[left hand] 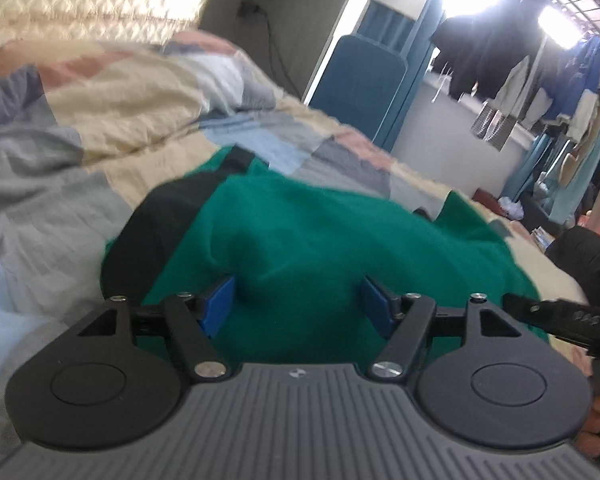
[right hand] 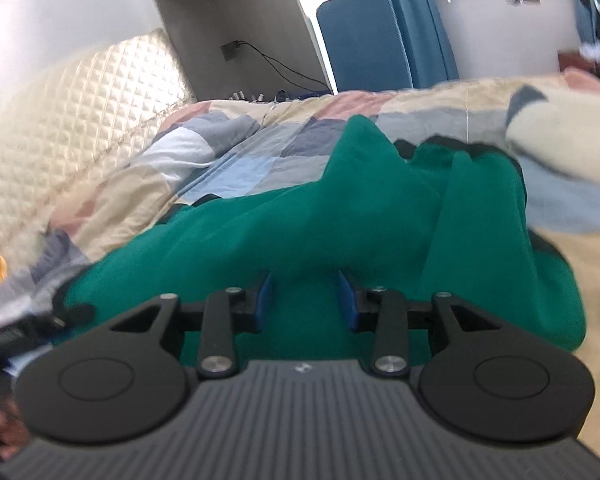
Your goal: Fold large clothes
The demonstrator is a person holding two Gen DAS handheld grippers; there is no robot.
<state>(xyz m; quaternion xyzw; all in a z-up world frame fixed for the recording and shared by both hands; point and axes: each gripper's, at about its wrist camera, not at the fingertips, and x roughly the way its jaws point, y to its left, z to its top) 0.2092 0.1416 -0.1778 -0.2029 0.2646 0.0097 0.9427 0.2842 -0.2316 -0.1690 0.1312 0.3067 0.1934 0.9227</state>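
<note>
Left wrist: left gripper point(left hand: 298, 300) wide over green garment point(left hand: 300, 232) on quilt point(left hand: 100, 128); right gripper point(right hand: 304, 296) narrow, grip unclear.

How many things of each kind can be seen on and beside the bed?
Green garment: 1
Patchwork quilt: 1
Quilted headboard: 1
Blue chair: 1
Grippers, left gripper and right gripper: 2
Total: 6
</note>
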